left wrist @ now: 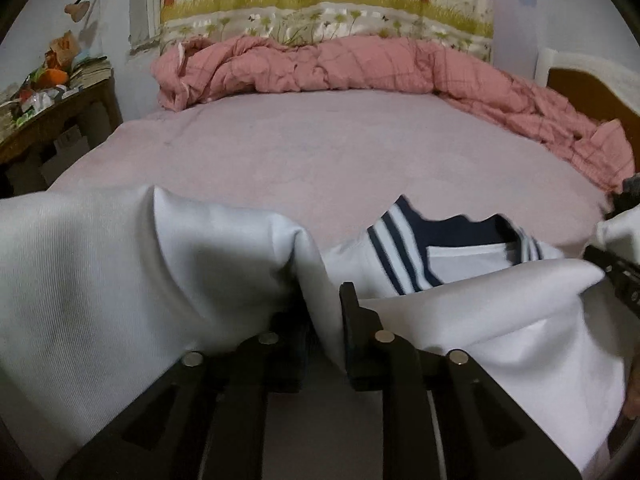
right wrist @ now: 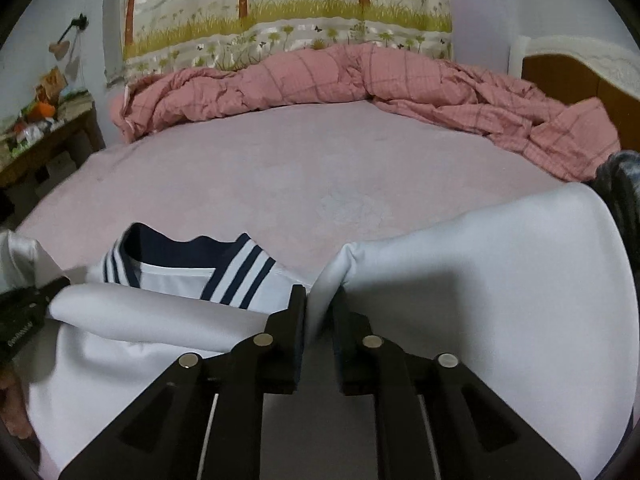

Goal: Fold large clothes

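A white sailor-style shirt (left wrist: 480, 320) with a navy striped collar (left wrist: 404, 248) lies at the near edge of the pink bed (left wrist: 320, 152). My left gripper (left wrist: 324, 320) is shut on a fold of the shirt's white fabric, which drapes over to the left. My right gripper (right wrist: 320, 312) is shut on another fold of the white shirt (right wrist: 480, 272), which bulges to the right; the collar (right wrist: 236, 272) lies to its left. The left gripper's body (right wrist: 24, 312) shows at the left edge of the right wrist view.
A rumpled pink checked quilt (left wrist: 360, 64) lies along the far side and right of the bed. A cluttered wooden side table (left wrist: 52, 108) stands at the left. A wooden headboard (right wrist: 580, 76) is at the right, and a printed curtain (right wrist: 280, 12) hangs behind.
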Available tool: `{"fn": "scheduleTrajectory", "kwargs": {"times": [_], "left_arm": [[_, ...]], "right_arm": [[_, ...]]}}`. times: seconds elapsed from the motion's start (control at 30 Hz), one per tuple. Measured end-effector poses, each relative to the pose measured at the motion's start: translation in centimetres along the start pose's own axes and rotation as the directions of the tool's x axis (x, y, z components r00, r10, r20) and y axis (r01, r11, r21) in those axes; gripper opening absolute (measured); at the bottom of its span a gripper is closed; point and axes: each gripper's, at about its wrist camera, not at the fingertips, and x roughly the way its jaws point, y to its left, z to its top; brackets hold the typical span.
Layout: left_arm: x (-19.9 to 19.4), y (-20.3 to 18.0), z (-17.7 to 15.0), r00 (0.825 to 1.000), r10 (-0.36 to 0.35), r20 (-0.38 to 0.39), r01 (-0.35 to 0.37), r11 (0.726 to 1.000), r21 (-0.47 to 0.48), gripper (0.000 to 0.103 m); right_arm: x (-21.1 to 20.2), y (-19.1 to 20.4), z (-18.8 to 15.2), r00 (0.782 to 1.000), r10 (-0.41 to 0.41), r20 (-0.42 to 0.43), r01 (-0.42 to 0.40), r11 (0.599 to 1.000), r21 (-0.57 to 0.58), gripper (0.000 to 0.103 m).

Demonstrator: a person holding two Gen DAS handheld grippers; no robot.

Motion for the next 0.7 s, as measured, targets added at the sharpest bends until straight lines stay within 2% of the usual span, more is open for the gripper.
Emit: {"fn": "scheduleTrajectory", "kwargs": {"times": [0.03, 0.07, 0.1, 0.13, 0.17, 0.23, 0.33, 0.37, 0.43, 0.47, 0.5, 0.6, 0.63, 0.67, 0.7], "left_arm": [[-0.7, 0.0, 0.0, 1.000, 0.002, 0.022, -0.002, 1.000, 0.009, 0.029], [-1.9, -0.2, -0.1, 0.998, 0.012, 0.061, -0.014, 0.999, 0.030, 0.046], [-2.9, -0.4, 0.0, 0.995, 0.023, 0.098, -0.028, 0.998, 0.053, 0.055], [-4.0, -0.6, 0.0, 0.991, 0.027, 0.133, -0.037, 0.997, 0.074, 0.075], [-4.9, -0.5, 0.1, 0.987, 0.027, 0.156, -0.040, 0.996, 0.077, 0.090], [-6.2, 0.4, 0.6, 0.978, 0.039, 0.204, -0.051, 0.997, 0.054, 0.091], [-7.8, 1.6, 1.2, 0.955, 0.126, 0.270, -0.146, 0.988, 0.055, 0.092], [-8.0, 2.2, 1.3, 0.945, 0.166, 0.280, -0.189, 0.980, 0.055, 0.094], [-7.6, 3.3, 1.6, 0.930, 0.249, 0.269, -0.270, 0.962, 0.041, 0.096], [-6.9, 4.4, 1.8, 0.930, 0.285, 0.232, -0.298, 0.954, 0.024, 0.096], [-6.2, 5.5, 1.8, 0.933, 0.304, 0.194, -0.310, 0.951, 0.002, 0.096], [-3.1, 8.4, 1.5, 0.923, 0.383, 0.045, -0.381, 0.923, -0.045, 0.096], [-1.9, 9.2, 1.3, 0.927, 0.375, 0.001, -0.375, 0.926, -0.045, 0.096], [-0.8, 10.0, 1.1, 0.932, 0.359, -0.049, -0.362, 0.931, -0.055, 0.096], [-0.1, 10.7, 0.9, 0.940, 0.331, -0.078, -0.337, 0.938, -0.079, 0.096]], "right_arm": [[-0.3, -0.2, 0.0, 1.000, 0.011, 0.000, -0.011, 1.000, 0.003, 0.023], [-0.9, -0.4, 0.0, 1.000, 0.015, 0.005, -0.015, 1.000, 0.000, 0.035], [-1.6, -0.8, 0.0, 1.000, 0.020, 0.011, -0.020, 1.000, -0.010, 0.056], [-2.4, -1.0, 0.0, 0.999, 0.024, 0.023, -0.024, 1.000, -0.019, 0.067], [-3.4, -1.3, 0.1, 0.998, 0.017, 0.054, -0.016, 1.000, -0.022, 0.085], [-5.4, -2.2, 0.4, 0.994, 0.007, 0.113, -0.005, 1.000, -0.020, 0.087], [-8.0, -4.6, 1.2, 0.982, -0.010, 0.187, 0.009, 1.000, 0.006, 0.087], [-8.4, -5.3, 1.4, 0.978, -0.041, 0.207, 0.038, 0.999, 0.018, 0.087], [-8.8, -6.7, 1.3, 0.961, -0.167, 0.219, 0.167, 0.986, 0.018, 0.087], [-8.6, -7.7, 1.2, 0.952, -0.228, 0.205, 0.232, 0.973, 0.008, 0.087], [-8.3, -8.4, 1.2, 0.949, -0.258, 0.181, 0.261, 0.965, 0.007, 0.087], [-6.5, -11.0, 1.1, 0.942, -0.334, 0.022, 0.331, 0.940, 0.077, 0.087], [-6.3, -11.4, 1.1, 0.950, -0.312, 0.009, 0.310, 0.946, 0.096, 0.087], [-5.9, -11.9, 1.0, 0.965, -0.263, 0.000, 0.261, 0.958, 0.124, 0.087], [-4.9, -12.6, 0.8, 0.981, -0.190, -0.047, 0.195, 0.968, 0.159, 0.087]]}}
